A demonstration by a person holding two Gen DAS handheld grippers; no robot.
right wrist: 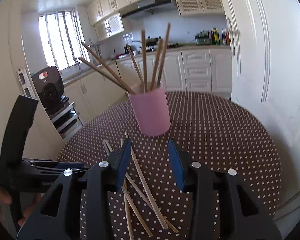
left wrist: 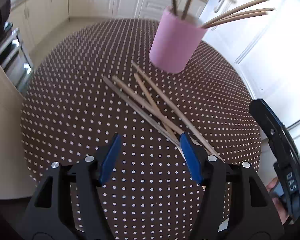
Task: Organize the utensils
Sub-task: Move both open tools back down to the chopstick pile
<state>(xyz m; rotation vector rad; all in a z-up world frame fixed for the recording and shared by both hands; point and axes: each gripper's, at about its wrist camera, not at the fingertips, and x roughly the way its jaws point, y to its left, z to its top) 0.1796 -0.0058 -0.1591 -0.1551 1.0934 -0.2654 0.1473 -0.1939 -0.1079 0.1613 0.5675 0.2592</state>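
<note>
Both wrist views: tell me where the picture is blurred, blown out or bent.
Left wrist view: the pink cup and the chopsticks in it are smeared, the white door is washed out, and the table edge bows. Right wrist view: the window glares, the cup is slightly soft, and the door frame curves.
</note>
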